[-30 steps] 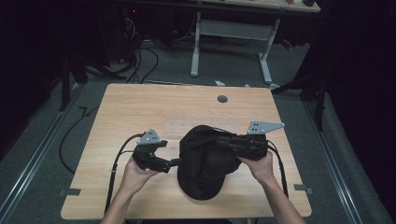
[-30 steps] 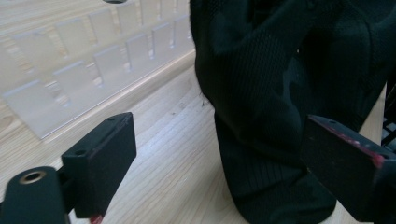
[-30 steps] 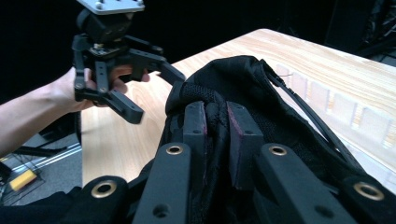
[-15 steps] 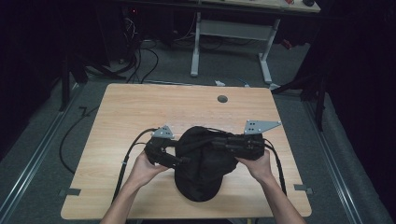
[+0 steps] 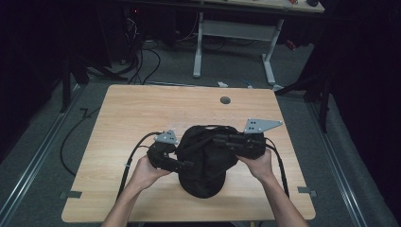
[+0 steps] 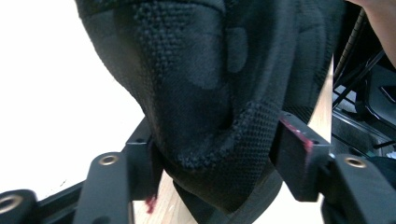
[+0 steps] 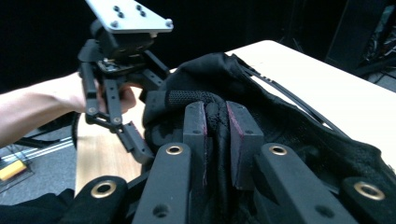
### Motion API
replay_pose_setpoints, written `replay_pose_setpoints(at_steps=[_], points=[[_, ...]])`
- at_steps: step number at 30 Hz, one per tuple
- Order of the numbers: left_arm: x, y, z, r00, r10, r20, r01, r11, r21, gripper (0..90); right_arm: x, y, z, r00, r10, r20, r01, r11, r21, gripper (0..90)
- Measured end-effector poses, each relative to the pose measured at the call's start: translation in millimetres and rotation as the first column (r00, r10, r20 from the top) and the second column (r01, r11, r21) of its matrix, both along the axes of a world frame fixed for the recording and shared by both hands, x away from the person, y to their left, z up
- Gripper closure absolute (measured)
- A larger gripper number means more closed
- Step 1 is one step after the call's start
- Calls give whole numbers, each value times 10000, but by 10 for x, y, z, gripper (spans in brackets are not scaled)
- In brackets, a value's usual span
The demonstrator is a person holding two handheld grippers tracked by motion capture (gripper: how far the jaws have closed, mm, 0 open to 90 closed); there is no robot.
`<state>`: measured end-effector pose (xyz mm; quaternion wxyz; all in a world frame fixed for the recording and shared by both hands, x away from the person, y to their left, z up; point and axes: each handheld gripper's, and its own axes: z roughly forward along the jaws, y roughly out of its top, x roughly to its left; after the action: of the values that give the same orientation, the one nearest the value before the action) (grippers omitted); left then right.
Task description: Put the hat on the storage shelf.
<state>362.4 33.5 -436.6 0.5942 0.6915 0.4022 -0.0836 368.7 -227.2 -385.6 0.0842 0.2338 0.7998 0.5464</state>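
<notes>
High view: black bag [image 5: 204,161] sits on the wooden surface [image 5: 132,118] near the front edge, between both hands. Left tongs [image 5: 185,165] at its left side, right tongs [image 5: 218,140] reaching over its top.

Left gripper view: left tongs [image 6: 217,151] spread wide, jaws on either side of a mesh fold of the bag [image 6: 205,79].

Right gripper view: right tongs [image 7: 216,126] narrow, pinching a bag [image 7: 280,116] fold. Left tongs [image 7: 135,140] beyond, at the bag's far side.

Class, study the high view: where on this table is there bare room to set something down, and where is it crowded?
Free: the far half of the table, apart from the small round hole, and the near left corner. Crowded: near centre, where the left gripper and right gripper flank the black bag.
</notes>
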Motion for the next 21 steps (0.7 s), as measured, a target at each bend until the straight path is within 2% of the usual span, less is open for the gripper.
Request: replay_pose_setpoints(at_steps=[2, 4, 10, 15, 19, 21], points=[[-20, -1, 7, 10000, -91, -2, 91, 10000, 24, 462, 14, 7, -9, 9999, -135, -13, 135, 9999, 27, 794], [-51, -1, 15, 9997, -215, 122, 214, 9997, 76, 477, 15, 8, -7, 9998, -207, 10, 207, 9998, -35, 794], [-156, -8, 56, 9974, -523, 490, 517, 9985, 152, 598, 38, -7, 1, 9988, -482, 102, 482, 9988, -14, 790], [-216, 7, 78, 9964, -702, 486, 691, 9973, 231, 672, 55, 39, -11, 9987, -497, 112, 497, 9988, -15, 786], [-280, 39, 121, 9951, -740, 649, 740, 9973, 25, 751, 63, 71, -1, 9988, -453, 167, 453, 9990, 22, 781], [-305, 54, 156, 9952, -741, 634, 747, 9972, -76, 791, 92, 50, -24, 9993, -360, -59, 362, 9991, 234, 773]])
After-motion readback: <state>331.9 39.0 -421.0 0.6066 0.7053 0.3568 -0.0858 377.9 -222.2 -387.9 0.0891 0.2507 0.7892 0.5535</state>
